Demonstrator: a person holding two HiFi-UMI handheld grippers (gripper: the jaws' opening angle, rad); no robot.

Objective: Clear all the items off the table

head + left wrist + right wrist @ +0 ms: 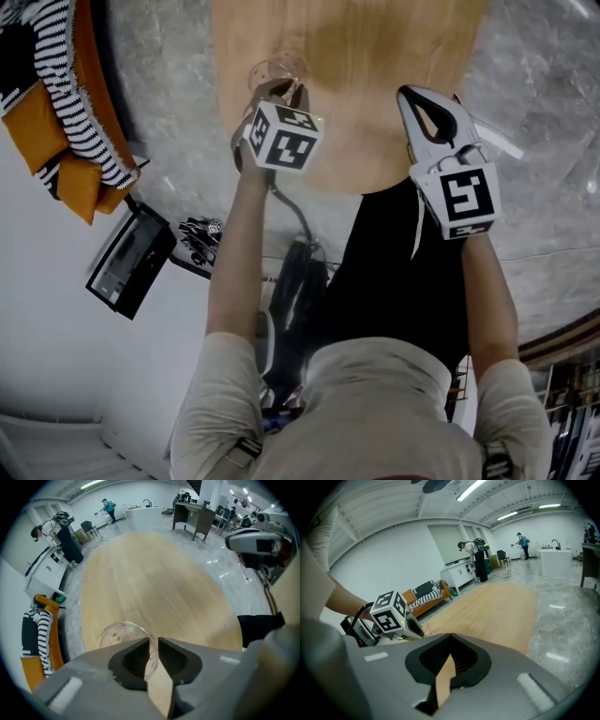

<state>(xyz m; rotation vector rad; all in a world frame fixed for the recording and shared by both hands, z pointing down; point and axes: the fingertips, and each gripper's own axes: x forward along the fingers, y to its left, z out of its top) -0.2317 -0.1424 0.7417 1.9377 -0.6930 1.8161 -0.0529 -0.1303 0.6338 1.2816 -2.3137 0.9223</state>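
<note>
In the head view the wooden surface [375,56] fills the upper part of the picture and looks bare except for one clear glass [277,70] near its edge at about 11 o'clock, so by my reading the clearing is nearly done and this glass is the last thing to go. The left gripper [289,90] reaches up to the glass from 6 o'clock. The right gripper [412,101] hangs over the surface's near edge at about 1 o'clock, well apart from the glass. The glass stands upright, its open mouth facing the camera and its long axis vertical. In the left gripper view the glass [123,632] sits at about 7 o'clock, just ahead of the jaws. The jaws are clenched on its thin wall at the right of the rim, one inside and one outside. Whether its base is touching the surface or is just clear of it cannot be told. The rest of the surface [154,583], running off toward 12 o'clock, carries nothing. In the right gripper view the jaws meet at their tips with nothing between them, so the right gripper is clenched and empty, and no other item shows on the surface [497,611] stretching toward 1 o'clock.
</note>
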